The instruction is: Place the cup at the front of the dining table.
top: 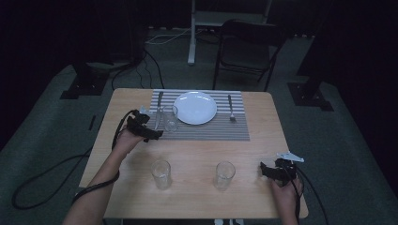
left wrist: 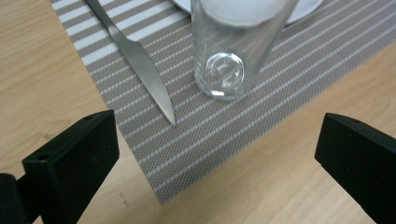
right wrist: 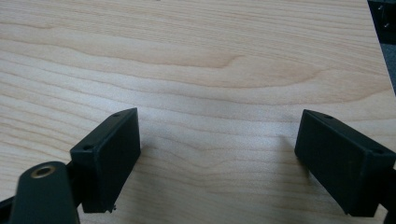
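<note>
While left gripper (left wrist: 217, 154) gapes, glass (left wrist: 231, 51) near placemat (left wrist: 224, 140) edge

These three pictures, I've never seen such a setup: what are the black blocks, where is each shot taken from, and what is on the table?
A person holds a two-fingered gripper in each hand. The high view looks down on the wooden table; the other two views ride on the grippers.

The left gripper, fingers wide open, faces a glass standing on the striped placemat beside a knife and a white plate. The right gripper, also open, holds nothing. A fork and two more glasses are there too.
</note>
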The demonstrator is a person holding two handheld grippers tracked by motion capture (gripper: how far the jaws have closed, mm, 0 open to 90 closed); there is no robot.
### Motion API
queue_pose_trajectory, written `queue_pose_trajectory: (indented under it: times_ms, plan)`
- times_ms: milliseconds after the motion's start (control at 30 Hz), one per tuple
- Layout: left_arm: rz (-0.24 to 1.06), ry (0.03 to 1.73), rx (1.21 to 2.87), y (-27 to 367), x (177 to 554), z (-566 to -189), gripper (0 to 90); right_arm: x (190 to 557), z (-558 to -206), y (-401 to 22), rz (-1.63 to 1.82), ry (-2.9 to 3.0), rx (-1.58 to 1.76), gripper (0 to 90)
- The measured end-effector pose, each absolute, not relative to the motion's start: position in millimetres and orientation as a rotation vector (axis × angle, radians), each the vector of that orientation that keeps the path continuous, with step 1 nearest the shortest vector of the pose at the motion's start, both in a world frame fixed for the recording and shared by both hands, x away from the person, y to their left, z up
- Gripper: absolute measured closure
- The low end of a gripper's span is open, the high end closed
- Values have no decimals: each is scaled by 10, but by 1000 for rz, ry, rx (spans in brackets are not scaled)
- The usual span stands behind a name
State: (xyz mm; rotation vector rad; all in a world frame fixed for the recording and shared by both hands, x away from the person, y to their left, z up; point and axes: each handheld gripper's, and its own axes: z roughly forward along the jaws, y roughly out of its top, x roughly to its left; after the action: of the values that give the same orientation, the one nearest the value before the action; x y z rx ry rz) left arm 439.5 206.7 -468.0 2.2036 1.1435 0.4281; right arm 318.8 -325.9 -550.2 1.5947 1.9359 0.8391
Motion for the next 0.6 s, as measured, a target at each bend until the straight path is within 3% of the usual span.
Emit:
queue_pose_trajectory:
  times_ms: [600]
  plan:
    - [452, 1197, 2117, 2534, 3889, -4866, 2, 3188, -5502, -3258, 840, 1935, 1595, 139]
